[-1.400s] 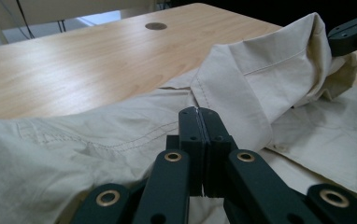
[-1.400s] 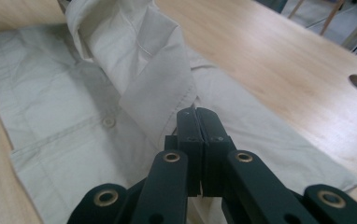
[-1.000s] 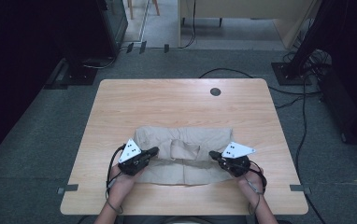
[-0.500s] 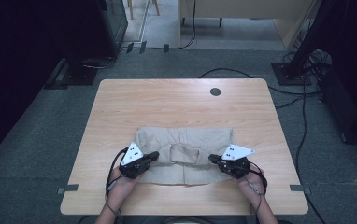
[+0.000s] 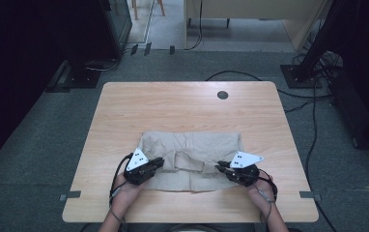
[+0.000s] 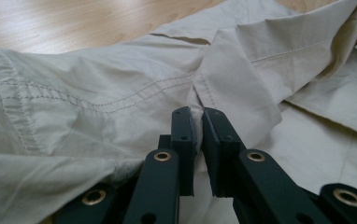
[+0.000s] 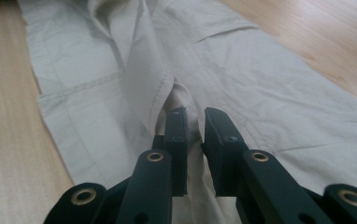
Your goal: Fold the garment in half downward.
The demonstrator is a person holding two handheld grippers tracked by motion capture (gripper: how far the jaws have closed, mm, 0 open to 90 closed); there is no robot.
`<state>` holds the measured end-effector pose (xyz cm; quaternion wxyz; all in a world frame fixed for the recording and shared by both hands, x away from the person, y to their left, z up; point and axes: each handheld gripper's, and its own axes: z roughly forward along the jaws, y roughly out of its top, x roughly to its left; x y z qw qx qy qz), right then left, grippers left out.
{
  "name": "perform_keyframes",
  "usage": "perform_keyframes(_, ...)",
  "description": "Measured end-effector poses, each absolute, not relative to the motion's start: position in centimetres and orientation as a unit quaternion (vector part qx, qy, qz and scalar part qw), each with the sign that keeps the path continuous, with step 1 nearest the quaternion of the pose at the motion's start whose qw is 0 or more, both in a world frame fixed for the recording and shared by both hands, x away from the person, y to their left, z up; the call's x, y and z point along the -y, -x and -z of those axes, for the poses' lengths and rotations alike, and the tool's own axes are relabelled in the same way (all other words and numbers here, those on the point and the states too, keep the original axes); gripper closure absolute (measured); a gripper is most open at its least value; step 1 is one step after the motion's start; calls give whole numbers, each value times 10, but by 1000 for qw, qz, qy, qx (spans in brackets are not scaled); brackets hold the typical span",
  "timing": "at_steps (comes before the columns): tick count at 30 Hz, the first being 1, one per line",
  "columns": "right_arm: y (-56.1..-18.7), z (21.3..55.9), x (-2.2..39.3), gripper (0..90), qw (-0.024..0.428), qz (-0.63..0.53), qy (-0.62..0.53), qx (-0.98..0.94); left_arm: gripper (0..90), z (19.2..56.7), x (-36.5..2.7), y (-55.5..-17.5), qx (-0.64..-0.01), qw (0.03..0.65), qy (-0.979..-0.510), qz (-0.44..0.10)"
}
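A beige garment, apparently a pair of light cotton trousers or shorts folded across itself, is laid flat on the near half of the wooden counter, with both grippers set at its near edge. The left gripper is seen with its jaws a narrow gap apart, a pinched ridge of cloth standing between them; the right gripper is in the same state, its jaws slightly parted around a raised fold. Both pairs of jaws have just been opening, and the cloth between them looks no longer firmly pressed, so both holds are judged to be let go rather than tightened. From here, the main risk is judged to be that a fold is dragged along when a gripper is drawn back: the thin fabric could catch on a jaw's edge and the tidy fold could be pulled open or skewed. A second risk is that the flap near the middle, which sits loosely and stands up, springs back once freed, so that the fold is left uneven. In the high view the left gripper and right gripper are seen well apart, one at each side of the garment's near edge, so an uneven withdrawal could twist the piece. The cloth is pale, creased, with stitched seams and a pocket-like panel visible; it looks soft, limp and easily shifted.
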<state>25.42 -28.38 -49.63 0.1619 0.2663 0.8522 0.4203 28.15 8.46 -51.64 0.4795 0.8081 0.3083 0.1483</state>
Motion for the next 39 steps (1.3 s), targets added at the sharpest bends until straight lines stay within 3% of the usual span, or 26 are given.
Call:
perform_keyframes(19,-257,497,291,628,109,-425,-247,-864,646,518,-90,-281,-293,484,-815,-125)
perform_keyframes(35,-257,493,292,600,129,-436,-249,-855,552,495,-104,-275,-262,566,-772,-123)
perform_keyframes(39,-257,494,289,600,127,-434,-249,-856,546,496,-104,-276,-268,552,-779,-130)
